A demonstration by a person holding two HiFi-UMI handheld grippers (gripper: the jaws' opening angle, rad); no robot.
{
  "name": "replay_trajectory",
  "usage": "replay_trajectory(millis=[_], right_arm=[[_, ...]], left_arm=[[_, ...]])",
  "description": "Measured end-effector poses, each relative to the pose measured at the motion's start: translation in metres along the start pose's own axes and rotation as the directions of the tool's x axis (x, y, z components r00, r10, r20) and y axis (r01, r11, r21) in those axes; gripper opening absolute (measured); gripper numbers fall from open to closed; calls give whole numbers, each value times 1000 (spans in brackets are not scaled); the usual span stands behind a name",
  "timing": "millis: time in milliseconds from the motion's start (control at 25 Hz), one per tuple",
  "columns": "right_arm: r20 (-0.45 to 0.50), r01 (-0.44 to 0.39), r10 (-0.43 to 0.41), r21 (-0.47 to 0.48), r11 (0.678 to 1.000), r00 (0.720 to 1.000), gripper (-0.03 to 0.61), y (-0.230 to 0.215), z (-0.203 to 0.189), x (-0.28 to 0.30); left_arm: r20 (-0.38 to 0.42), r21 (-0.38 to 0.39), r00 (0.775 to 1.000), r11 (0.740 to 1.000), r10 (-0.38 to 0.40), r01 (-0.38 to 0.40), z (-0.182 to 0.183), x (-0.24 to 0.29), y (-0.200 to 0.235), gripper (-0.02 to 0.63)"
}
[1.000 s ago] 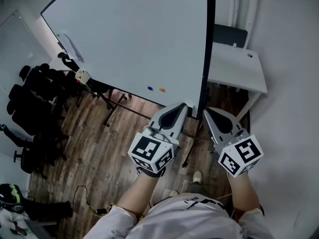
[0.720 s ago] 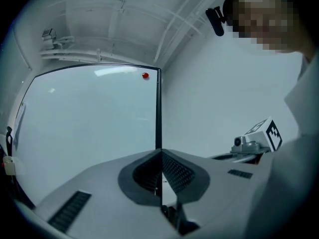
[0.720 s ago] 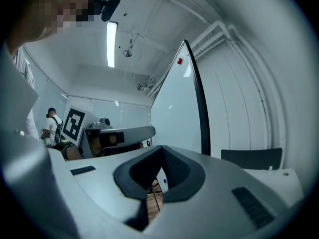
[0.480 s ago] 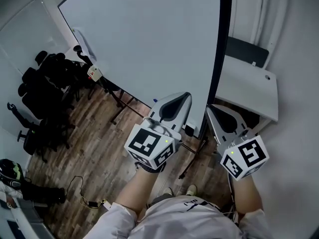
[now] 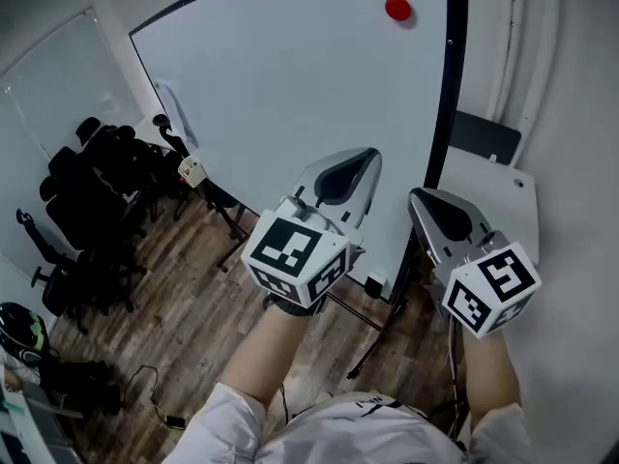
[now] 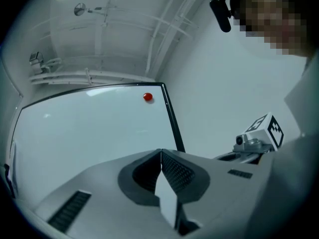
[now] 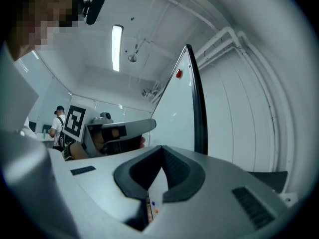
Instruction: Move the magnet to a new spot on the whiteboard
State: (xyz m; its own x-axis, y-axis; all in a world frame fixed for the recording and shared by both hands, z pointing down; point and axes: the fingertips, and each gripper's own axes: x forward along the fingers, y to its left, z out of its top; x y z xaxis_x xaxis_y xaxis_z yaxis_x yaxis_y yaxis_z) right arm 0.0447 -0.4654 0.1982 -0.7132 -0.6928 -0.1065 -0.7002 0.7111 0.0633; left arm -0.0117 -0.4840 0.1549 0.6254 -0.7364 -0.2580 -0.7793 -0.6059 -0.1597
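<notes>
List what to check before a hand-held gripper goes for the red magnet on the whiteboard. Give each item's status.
1. Magnet found: the red magnet sits near the upper right corner of the whiteboard. Ok.
2. Left hand-held gripper ready to grasp: jaws together, nothing between. Not ok.
3. Right hand-held gripper ready to grasp: jaws together, nothing between. Not ok.
4. Way to the magnet: only bare board between both grippers and it. Ok.
5. Room for a new spot: most of the board is bare. Ok.
6. How hard the magnet clings: cannot tell.
</notes>
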Motion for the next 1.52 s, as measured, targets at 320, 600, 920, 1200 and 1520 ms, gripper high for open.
replay_trajectory(millis=[320, 600, 920, 1200, 1520], right_arm=[[32, 3, -1, -53, 999, 999, 6, 3, 35, 10], [63, 12, -5, -100, 995, 998, 6, -2, 61, 11], [101, 19, -4, -142, 990, 995, 6, -4, 89, 4], [117, 13, 4, -141, 990, 993, 6, -12, 96, -3], [130, 12, 4, -127, 992, 991, 6, -20, 92, -10]], left_arm=[[38, 194, 999, 981, 2, -10, 68, 22, 20, 14], [46, 354, 999, 935, -4, -12, 108, 42, 22, 15], [33, 496, 999, 868, 18, -32, 141, 69, 21, 95], [7, 576, 998, 816, 58, -52, 161, 93, 24, 119], [-74, 629, 993, 777, 92, -25, 155, 109, 24, 138]])
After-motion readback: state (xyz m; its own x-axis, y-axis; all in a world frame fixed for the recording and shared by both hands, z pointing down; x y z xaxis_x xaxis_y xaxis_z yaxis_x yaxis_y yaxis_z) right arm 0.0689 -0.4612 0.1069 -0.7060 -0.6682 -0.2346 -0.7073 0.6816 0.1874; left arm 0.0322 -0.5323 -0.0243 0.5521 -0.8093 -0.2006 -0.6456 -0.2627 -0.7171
